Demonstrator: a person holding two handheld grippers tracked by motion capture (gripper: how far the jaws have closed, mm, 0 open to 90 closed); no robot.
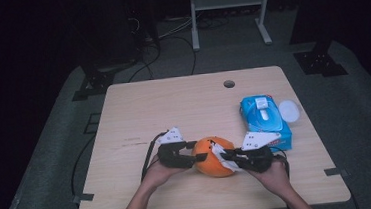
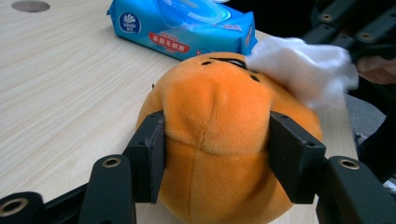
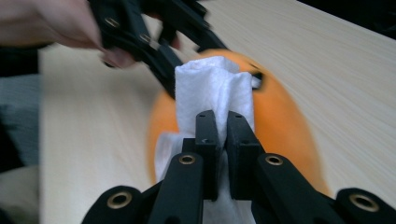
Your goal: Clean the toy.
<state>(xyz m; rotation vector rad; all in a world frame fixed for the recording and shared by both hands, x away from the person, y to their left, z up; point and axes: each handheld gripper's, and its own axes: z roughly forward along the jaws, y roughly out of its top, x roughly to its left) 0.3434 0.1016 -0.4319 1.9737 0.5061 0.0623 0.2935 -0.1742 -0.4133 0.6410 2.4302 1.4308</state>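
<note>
- Orange plush toy (image 1: 212, 157) lies on the wooden table (image 1: 173, 105), near the front edge, between the two grippers
- Long axis of the plush runs roughly front-to-back and a little rightward in the high view; its face end, with small dark eyes and a mouth line, points away from the left gripper, toward the blue wipes pack (image 1: 265, 121)
- In the left gripper view the face marks sit at the far top of the plush (image 2: 219, 130), the rounded rear end nearest the camera
- Left gripper (image 1: 193, 153) clamps the plush: one jaw pressed into each flank, fabric bulging between them (image 2: 217, 154)
- Right gripper (image 1: 226, 156) is clenched on a white wipe (image 1: 223, 149); jaws nearly together with the folded sheet between them (image 3: 219, 135)
- The wipe (image 3: 212, 91) rests on the face end of the plush (image 3: 280, 116), touching it beside the dark mouth line
- In the left gripper view the wipe (image 2: 303, 67) covers the right side of the face
- Wipes pack (image 2: 182, 25) lies just beyond the plush, flap on top; a round white lid (image 1: 288, 110) sits at its right side, near the table's edge
- The person's hands hold both grippers from the front edge
</note>
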